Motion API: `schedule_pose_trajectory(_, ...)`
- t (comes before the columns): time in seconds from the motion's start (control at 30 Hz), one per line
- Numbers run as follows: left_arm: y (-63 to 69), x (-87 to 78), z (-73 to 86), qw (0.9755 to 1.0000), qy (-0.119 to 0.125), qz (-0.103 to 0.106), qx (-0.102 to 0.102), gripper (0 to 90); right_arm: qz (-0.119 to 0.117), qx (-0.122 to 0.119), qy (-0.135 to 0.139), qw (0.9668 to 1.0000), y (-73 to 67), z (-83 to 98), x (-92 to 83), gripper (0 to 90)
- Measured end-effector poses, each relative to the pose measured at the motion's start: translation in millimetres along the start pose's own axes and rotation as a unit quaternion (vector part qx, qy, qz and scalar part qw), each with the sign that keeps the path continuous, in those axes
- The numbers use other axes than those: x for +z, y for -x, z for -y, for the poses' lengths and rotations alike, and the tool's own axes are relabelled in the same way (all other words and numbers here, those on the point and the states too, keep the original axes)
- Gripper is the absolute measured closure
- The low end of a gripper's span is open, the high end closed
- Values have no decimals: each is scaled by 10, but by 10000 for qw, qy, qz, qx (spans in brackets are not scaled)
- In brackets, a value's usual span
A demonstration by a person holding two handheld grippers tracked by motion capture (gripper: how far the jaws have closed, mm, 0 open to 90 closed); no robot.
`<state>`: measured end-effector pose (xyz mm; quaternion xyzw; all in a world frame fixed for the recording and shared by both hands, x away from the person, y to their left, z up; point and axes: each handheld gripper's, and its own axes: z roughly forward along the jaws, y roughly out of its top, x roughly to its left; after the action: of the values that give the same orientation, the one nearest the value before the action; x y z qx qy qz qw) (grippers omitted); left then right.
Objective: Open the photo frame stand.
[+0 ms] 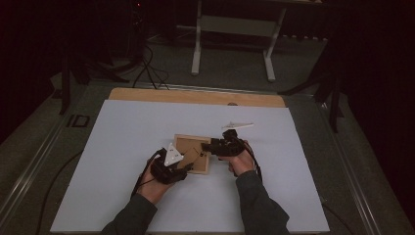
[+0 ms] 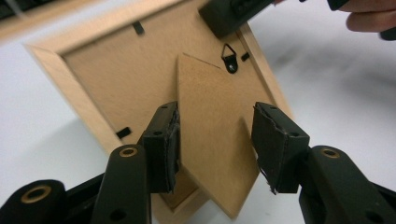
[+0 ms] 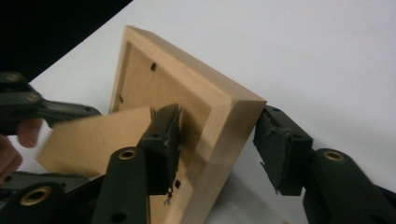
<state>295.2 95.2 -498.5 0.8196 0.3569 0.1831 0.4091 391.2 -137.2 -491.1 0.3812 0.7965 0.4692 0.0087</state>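
Observation:
A wooden picture frame (image 1: 188, 146) lies back side up in the middle of the white sheet. My left gripper (image 1: 187, 165) comes at it from the near left. Its jaws (image 2: 215, 140) are closed on the two edges of the frame's fold-out stand (image 2: 210, 107), which is lifted off the backing (image 2: 116, 79). From the right, my right gripper (image 1: 208, 147) has its jaws (image 3: 217, 135) closed on the frame's side rail (image 3: 210, 98) at a corner, one pad inside the back recess and one on the outer face. The raised stand (image 3: 93, 135) and the left gripper (image 3: 28, 107) lie beyond it.
A thin white strip (image 1: 237, 126) lies on the sheet just beyond the right gripper. The white sheet (image 1: 122, 147) covers a wooden tabletop whose far edge (image 1: 195, 96) is bare. Cables (image 1: 147, 68) and a white stand's legs (image 1: 232, 29) are on the floor beyond.

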Motion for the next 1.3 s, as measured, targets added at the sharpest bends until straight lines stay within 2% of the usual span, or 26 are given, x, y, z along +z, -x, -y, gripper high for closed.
schedule_pose_trajectory(0.07, -27, 9, 4, 9999, -55, 60, -98, 528, -51, -65, 14, 10000, -18, -5, -12, 528)
schedule_pose_trajectory(0.23, -96, 6, 4, 9982, -162, 444, -368, 584, -85, -136, 18, 9999, -28, -8, -36, 542)
schedule_pose_trajectory(0.4, -199, 4, 7, 9931, -276, 920, -670, 629, -71, -217, 41, 9997, -70, -4, -73, 554)
schedule_pose_trajectory(0.6, -219, -3, 0, 9910, -278, 1062, -761, 654, 39, -355, 102, 9993, -135, 23, -121, 562)
schedule_pose_trajectory(0.67, -255, -12, -4, 9883, -229, 1219, -886, 686, 57, -376, 145, 9992, -150, 25, -139, 569)
schedule_pose_trajectory(0.7, -260, -13, -11, 9882, -226, 1211, -906, 700, 74, -393, 168, 9991, -162, 23, -149, 571)
schedule_pose_trajectory(0.77, -256, -11, -28, 9905, -275, 1095, -786, 702, 123, -467, 227, 9986, -186, 16, -171, 580)
schedule_pose_trajectory(0.87, -252, 3, -43, 9915, -291, 1014, -756, 711, 201, -582, 279, 9977, -215, 7, -195, 584)
schedule_pose_trajectory(1.1, -266, 43, -91, 9931, -334, 904, -668, 723, 346, -653, 334, 9967, -230, -3, -213, 584)
schedule_pose_trajectory(1.3, -262, 131, -170, 9957, -335, 717, -487, 769, 543, -551, 429, 9961, -201, -37, -232, 586)
